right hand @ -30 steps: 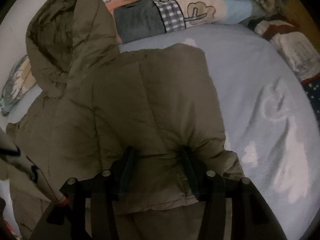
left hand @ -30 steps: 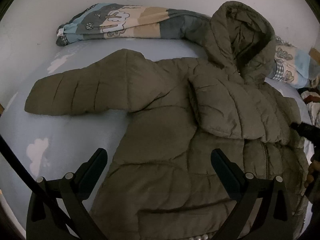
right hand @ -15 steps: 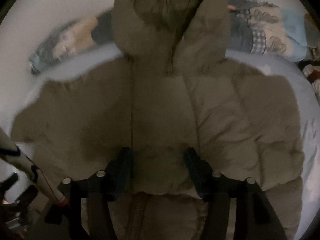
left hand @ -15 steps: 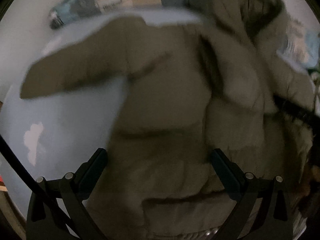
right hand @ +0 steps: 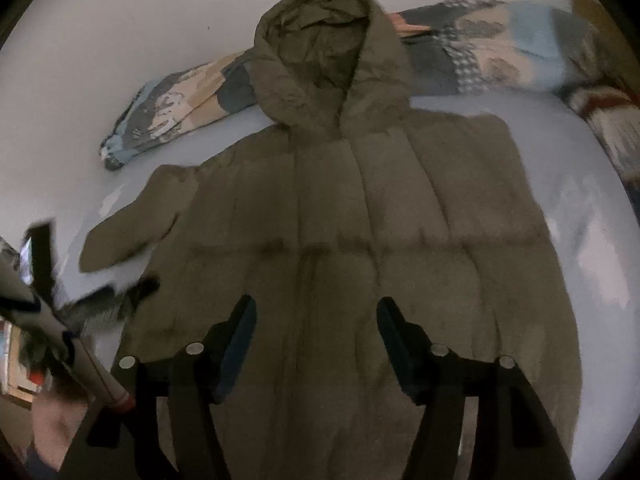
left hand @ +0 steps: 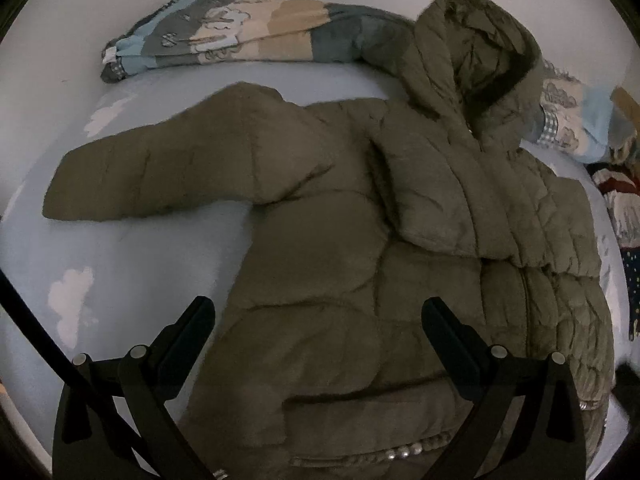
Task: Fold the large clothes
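An olive hooded puffer jacket (left hand: 340, 240) lies flat on a light blue bed sheet (left hand: 100, 248). Its left sleeve (left hand: 168, 172) stretches out to the left. Its right sleeve (left hand: 480, 200) lies folded across the chest. The hood (left hand: 476, 48) points to the far wall. My left gripper (left hand: 318, 320) is open and empty above the jacket's lower left part. In the right wrist view the jacket (right hand: 360, 220) fills the middle. My right gripper (right hand: 316, 320) is open and empty above the jacket's lower middle. The left gripper (right hand: 112, 296) shows blurred at the left.
A patterned rolled quilt (left hand: 248, 36) lies along the far wall behind the hood, also in the right wrist view (right hand: 500, 52). More patterned bedding (left hand: 624, 216) sits at the bed's right edge. A white wall (right hand: 140, 20) stands behind the bed.
My right gripper has let go of the folded sleeve, opened and drawn back toward the jacket's middle. The left gripper shook and settled near where it was, still open.
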Demonstrator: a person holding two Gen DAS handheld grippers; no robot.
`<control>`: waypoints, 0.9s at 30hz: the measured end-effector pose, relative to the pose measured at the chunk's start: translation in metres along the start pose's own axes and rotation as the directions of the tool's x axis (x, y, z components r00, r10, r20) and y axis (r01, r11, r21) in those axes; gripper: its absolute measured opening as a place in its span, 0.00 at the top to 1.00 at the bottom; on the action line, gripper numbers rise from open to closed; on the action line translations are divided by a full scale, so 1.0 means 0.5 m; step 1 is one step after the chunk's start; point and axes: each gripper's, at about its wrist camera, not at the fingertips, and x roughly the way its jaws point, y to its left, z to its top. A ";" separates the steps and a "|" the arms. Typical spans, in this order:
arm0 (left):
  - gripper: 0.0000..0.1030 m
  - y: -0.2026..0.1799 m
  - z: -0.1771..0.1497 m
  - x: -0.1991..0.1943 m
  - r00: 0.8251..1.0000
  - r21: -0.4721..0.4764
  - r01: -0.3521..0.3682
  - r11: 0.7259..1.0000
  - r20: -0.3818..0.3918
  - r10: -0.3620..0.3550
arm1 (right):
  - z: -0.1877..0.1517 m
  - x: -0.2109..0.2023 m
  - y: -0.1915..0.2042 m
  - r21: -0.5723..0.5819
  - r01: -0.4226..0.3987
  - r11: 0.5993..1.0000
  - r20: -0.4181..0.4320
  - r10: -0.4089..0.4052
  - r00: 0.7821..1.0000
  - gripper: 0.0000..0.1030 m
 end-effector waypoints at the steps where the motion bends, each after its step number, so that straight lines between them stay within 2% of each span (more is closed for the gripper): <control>1: 0.00 0.009 0.002 -0.005 1.000 -0.009 -0.005 1.000 0.011 0.005 | -0.028 -0.017 -0.004 0.009 0.001 1.000 0.006 -0.001 1.000 0.32; 3: 0.00 0.024 0.003 -0.009 1.000 -0.026 -0.008 1.000 0.026 0.008 | -0.086 -0.054 -0.015 0.017 0.026 1.000 0.050 -0.026 0.998 0.29; 4: 0.00 0.034 0.002 -0.012 0.999 -0.031 -0.011 0.999 0.030 0.012 | -0.094 -0.055 -0.018 0.007 0.041 0.999 0.061 -0.041 0.997 0.28; 6: 0.00 0.061 0.003 -0.020 0.998 -0.038 -0.035 0.999 0.044 0.036 | -0.094 -0.038 -0.029 -0.019 0.089 0.996 0.081 -0.087 0.993 0.28; 8: 0.00 0.093 0.007 -0.027 0.997 -0.049 -0.056 0.997 0.058 0.058 | -0.086 -0.024 -0.052 0.005 0.126 0.992 0.065 -0.126 0.990 0.28; 11: 0.00 0.165 0.021 -0.031 0.992 -0.102 -0.086 0.991 0.084 0.095 | -0.075 -0.029 -0.076 0.054 0.084 0.995 0.060 -0.087 0.994 0.28; 15: 0.00 0.266 0.043 -0.025 0.989 -0.185 -0.099 0.978 0.088 0.116 | -0.065 -0.029 -0.067 0.018 0.131 0.991 0.089 -0.132 0.987 0.28; 23: 0.00 0.471 0.060 0.010 0.987 -0.364 -0.102 0.926 0.078 0.139 | -0.074 -0.017 -0.041 -0.058 0.134 0.989 0.077 -0.130 0.989 0.28; 25: 0.01 0.529 0.058 0.024 0.991 -0.420 -0.068 0.905 0.073 0.108 | -0.076 -0.016 -0.042 -0.062 0.143 0.988 0.077 -0.138 0.987 0.28; 27: 0.07 0.586 0.050 0.039 0.996 -0.504 0.001 0.863 0.079 0.044 | -0.077 -0.011 -0.046 -0.060 0.150 0.987 0.070 -0.146 0.987 0.28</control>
